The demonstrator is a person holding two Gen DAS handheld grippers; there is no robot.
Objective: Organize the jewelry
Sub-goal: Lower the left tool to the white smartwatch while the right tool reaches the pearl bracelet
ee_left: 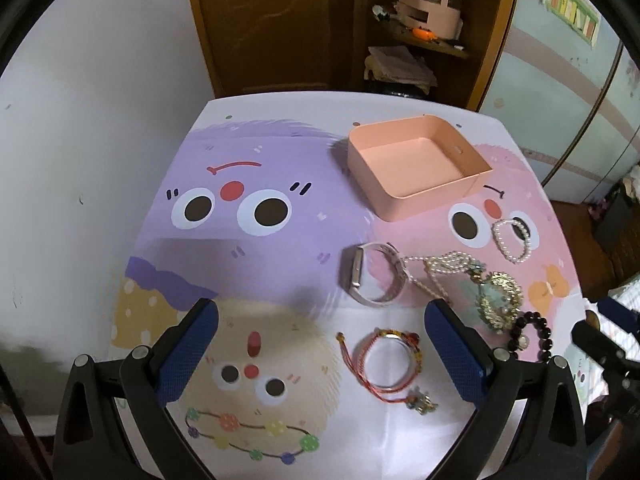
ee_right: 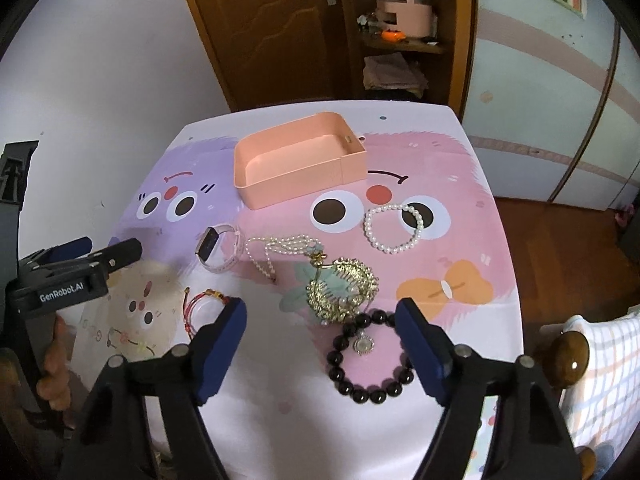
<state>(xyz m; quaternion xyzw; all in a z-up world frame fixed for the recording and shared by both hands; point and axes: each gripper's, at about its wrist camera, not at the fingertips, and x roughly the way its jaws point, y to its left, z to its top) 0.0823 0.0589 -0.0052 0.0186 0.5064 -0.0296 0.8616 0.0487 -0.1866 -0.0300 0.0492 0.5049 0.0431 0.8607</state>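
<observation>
Tools left [ee_left: 322, 318] and right [ee_right: 320, 316] gape apart above jewelry, pink tray [ee_right: 280, 196] beyond.

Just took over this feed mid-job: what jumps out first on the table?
An empty pink tray sits at the far side of the cartoon-monster tablecloth. Nearer lies loose jewelry: a pearl bracelet on the right, a gold ornament in the middle, a dark bead bracelet between the open right gripper fingers.

White wall [ee_left: 100, 92] on the left, a brown wooden door [ee_left: 272, 20] behind, an open shelf nook [ee_right: 400, 40] beside it, pale blue wardrobe panels [ee_right: 540, 100] right, wooden floor [ee_right: 560, 248] below.
</observation>
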